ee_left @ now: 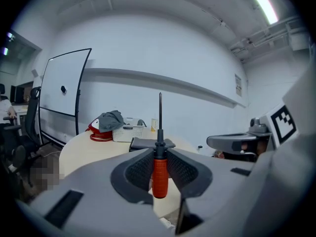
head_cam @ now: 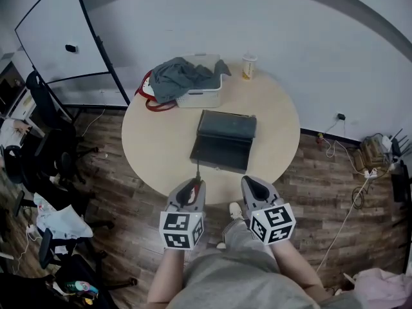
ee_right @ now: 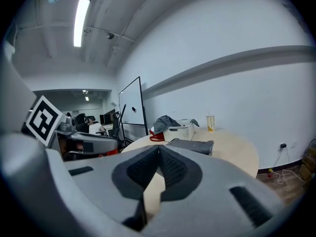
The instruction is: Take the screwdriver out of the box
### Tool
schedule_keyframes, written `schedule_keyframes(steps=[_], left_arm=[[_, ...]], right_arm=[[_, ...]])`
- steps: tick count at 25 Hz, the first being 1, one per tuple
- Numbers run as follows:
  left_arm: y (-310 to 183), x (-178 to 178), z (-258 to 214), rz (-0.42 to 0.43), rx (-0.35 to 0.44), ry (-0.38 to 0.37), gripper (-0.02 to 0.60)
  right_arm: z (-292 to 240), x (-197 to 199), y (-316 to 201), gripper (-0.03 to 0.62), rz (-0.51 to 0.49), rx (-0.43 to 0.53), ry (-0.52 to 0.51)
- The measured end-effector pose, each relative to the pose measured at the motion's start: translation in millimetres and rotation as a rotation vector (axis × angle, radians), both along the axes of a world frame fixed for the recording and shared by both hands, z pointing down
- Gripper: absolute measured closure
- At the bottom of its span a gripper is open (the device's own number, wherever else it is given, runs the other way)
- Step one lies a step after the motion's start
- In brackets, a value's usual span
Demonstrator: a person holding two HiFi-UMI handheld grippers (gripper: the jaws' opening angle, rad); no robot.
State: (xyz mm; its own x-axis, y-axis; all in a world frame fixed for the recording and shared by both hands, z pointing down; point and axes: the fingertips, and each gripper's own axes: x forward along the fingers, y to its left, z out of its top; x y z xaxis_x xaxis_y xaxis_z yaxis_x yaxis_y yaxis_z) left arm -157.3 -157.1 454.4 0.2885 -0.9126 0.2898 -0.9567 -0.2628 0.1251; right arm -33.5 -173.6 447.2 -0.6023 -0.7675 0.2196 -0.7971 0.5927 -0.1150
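My left gripper is shut on the screwdriver, pinching its red handle between the pads; the thin dark shaft sticks straight up past the jaw tips. In the head view the left gripper hovers at the near edge of the round table with the screwdriver pointing toward the dark grey box. The box lies at the table's middle with its lid down. My right gripper is beside the left one, also off the near edge; its pads meet with nothing between them.
A white basket with a grey cloth draped over it stands at the table's far side, a red ring-shaped thing to its left and a paper cup to its right. Office chairs and a whiteboard stand left.
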Motion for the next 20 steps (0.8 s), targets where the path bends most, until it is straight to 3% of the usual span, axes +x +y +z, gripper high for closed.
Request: schedule_keyframes(steps=[20], left_arm=[[-15,10,-1,0.03,-0.011,0.013,0.508]], right_arm=[[-11,-5,-9,0.594,0.02,0.029,0.025]])
